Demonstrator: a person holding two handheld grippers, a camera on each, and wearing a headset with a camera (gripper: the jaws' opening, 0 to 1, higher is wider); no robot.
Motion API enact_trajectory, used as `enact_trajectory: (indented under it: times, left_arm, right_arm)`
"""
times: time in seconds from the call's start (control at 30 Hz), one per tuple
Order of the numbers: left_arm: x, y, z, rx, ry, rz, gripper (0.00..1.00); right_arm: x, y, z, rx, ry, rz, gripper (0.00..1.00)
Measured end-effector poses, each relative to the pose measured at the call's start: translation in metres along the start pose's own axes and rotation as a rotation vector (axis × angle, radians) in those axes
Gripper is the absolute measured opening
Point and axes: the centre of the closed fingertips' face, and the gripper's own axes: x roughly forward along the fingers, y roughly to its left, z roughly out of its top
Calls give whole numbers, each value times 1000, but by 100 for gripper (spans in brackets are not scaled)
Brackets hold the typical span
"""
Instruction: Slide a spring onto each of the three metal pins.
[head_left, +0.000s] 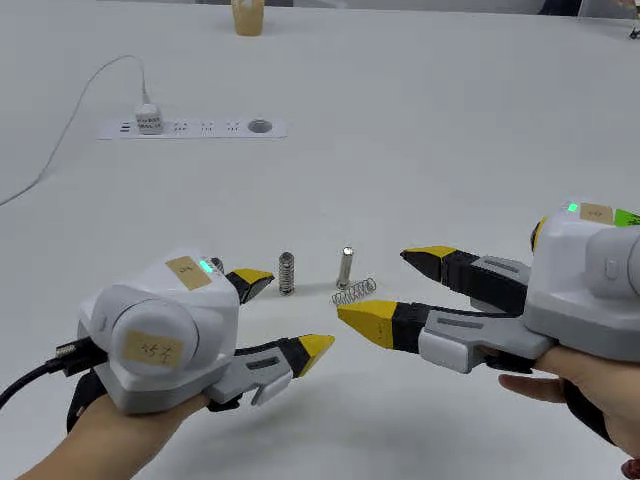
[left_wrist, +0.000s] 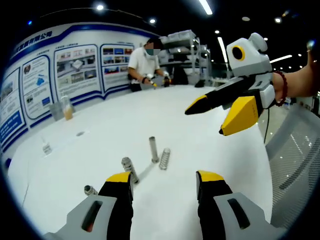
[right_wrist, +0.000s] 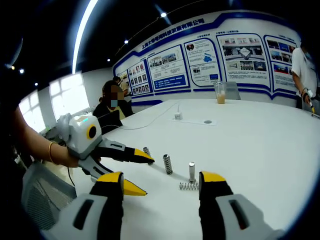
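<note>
On the white table a pin wearing a spring (head_left: 287, 272) stands upright. To its right is a bare metal pin (head_left: 346, 267), with a loose spring (head_left: 354, 291) lying at its foot. A third pin (left_wrist: 90, 190) stands further left, half hidden behind my left gripper in the head view. My left gripper (head_left: 285, 312) is open and empty, just in front of the sprung pin. My right gripper (head_left: 375, 285) is open too, its yellow tips either side of the loose spring but above it. The same bare pin (right_wrist: 191, 171) and loose spring (right_wrist: 188, 186) lie just ahead of the right jaws.
A white power strip (head_left: 190, 128) with a plugged-in adapter and cable lies at the back left. A tan cup (head_left: 247, 15) stands at the far edge. People sit and stand at the table's far ends.
</note>
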Motion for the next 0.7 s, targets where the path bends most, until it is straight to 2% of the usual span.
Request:
enact_trajectory:
  times: [0.4, 0.7]
  left_arm:
    - [29, -7, -1, 21, 31, -41, 44]
    - [48, -7, -8, 33, 61, -49, 37]
  right_arm:
    - [-17, -3, -8, -18, 6, -24, 62]
    - [-25, -1, -16, -50, 30, -12, 62]
